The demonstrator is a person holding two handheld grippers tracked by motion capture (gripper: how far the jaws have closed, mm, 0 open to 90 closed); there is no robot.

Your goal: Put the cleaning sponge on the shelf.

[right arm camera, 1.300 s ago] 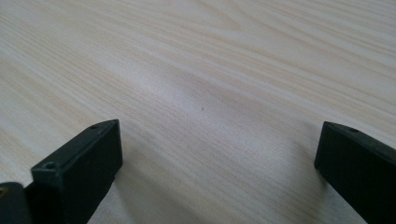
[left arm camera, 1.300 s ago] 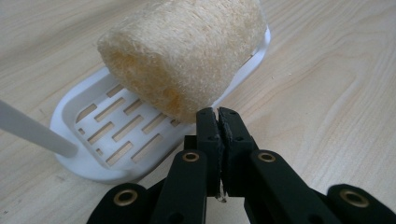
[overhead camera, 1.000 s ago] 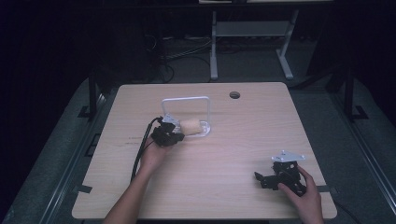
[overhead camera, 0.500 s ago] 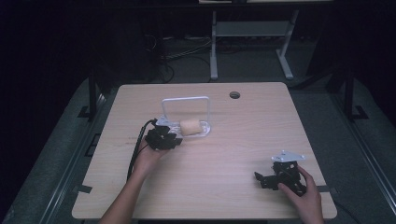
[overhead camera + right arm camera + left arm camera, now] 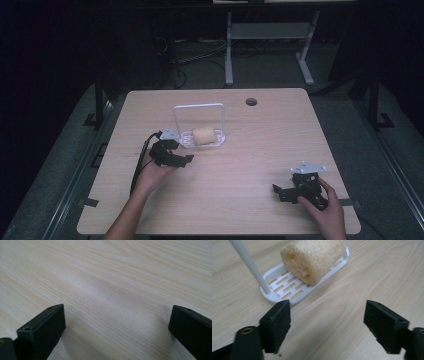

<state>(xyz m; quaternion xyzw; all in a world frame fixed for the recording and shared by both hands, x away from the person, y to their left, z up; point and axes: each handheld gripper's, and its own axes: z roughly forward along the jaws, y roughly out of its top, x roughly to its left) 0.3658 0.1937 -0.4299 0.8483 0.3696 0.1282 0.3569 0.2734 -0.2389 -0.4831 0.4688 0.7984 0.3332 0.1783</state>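
The loofah roll [image 5: 203,135] lies on its side in the white slotted tray [image 5: 218,140], a little left of the table's middle, its rough tan fibres plain in the left gripper view [image 5: 312,258]. The tray [image 5: 277,288] is smooth plastic with rows of slots, and a thin white hoop handle [image 5: 198,106] rises over it; one leg of that handle stands between your left gripper and the roll.

Your left gripper [image 5: 172,157] sits just in front of the tray's near-left corner, close but apart from it, pointing toward it low over the wood. Its jaws have just been opening and now stand wide, nothing but bare table between them.

Your right gripper [image 5: 295,192] rests well apart, near the table's front right corner, hand wrapped round it, jaws spread wide over pale grained wood.

A round cable hole [image 5: 251,101] sits toward the far edge of the table [image 5: 240,210].
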